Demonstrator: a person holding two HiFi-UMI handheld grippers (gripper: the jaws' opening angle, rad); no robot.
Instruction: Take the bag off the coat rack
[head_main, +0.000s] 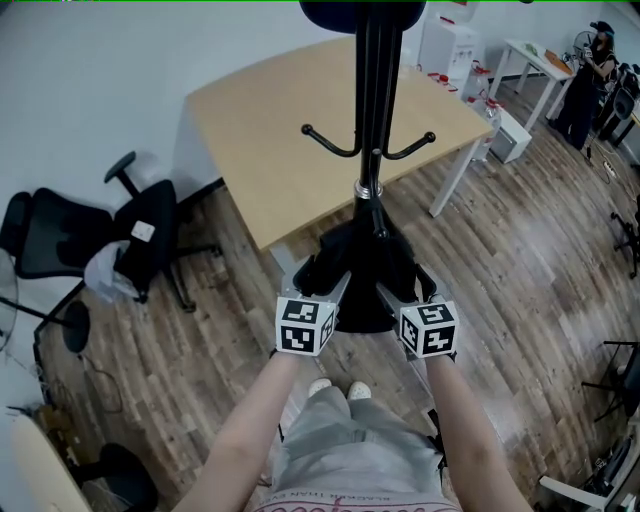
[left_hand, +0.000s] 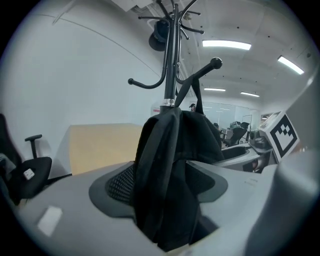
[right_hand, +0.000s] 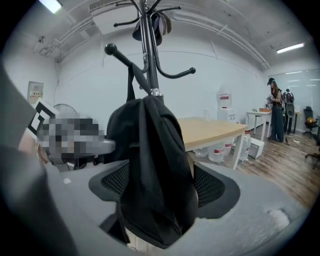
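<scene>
**Tools.** A person holds 2 grippers side by side, low at the foot of the coat rack (head_main: 378, 90), both aimed at the same hanging thing.

**Left gripper** (head_main: 320, 278). The jaws stand fairly wide. The black bag (left_hand: 167, 165) is bunched between them. Its fabric fills the whole gap, overlaps the mesh pad (left_hand: 116, 186) on one side and lies against the dark pad on the other. I read this as a grip on the fabric.

**Right gripper** (head_main: 405, 285). The jaws stand about as wide as they go. The same bag hangs between them. The fabric covers the inner edge of 1 pad. A thin strip of background shows between the fabric and the upper part of the other pad (right_hand: 216, 186). It is not clamped.

**Bag.** It hangs directly ahead of both sets of jaws, against the pole. Its strap (left_hand: 196, 95) runs up from the bag, above the jaws, to a ball-tipped hook (left_hand: 215, 63). The bag is not yet off the rack. A 2nd hook (left_hand: 145, 84) on the opposite side of the pole carries nothing. A dark item (left_hand: 161, 32) sits on the upper hooks, well above both tools.

**Surroundings.** A light wooden table (head_main: 290, 130) stands beyond the rack, past the jaw tips. A black office chair (head_main: 90, 235) is well off to the left gripper's outer side. Another person (head_main: 590, 75) stands far off on the right gripper's outer side.
</scene>
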